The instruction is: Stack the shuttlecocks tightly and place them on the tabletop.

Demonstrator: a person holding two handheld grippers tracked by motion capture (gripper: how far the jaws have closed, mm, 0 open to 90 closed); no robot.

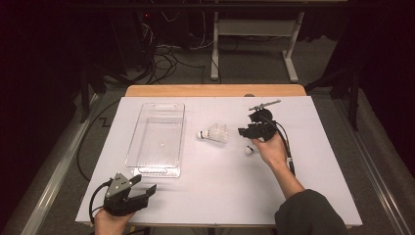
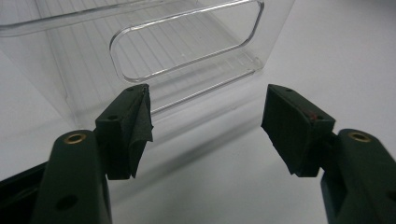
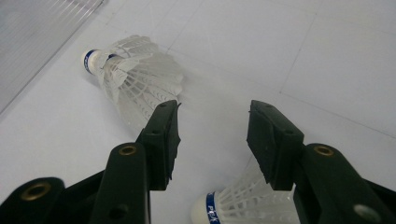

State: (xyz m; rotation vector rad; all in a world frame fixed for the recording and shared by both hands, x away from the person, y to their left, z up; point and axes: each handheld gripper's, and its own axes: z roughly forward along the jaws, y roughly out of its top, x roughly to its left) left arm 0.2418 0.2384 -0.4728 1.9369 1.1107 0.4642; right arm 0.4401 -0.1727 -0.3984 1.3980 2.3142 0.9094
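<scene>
Shuttlecock (image 3: 135, 77) lies on its side just ahead and left of the right gripper (image 3: 212, 135), cork end pointing away toward the clear bin (image 1: 156, 137). Jaws stand half open, holding nothing. A second shuttlecock (image 3: 243, 205) sits beneath them. Left gripper (image 2: 205, 126), well apart, is open and empty.

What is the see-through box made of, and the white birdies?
The box looks like clear hard plastic: glossy, ribbed, with a cut-out handle. The birdies seem to have real white feathers, judging by the fine barbs, and a white cork-like tip with a blue band.
</scene>
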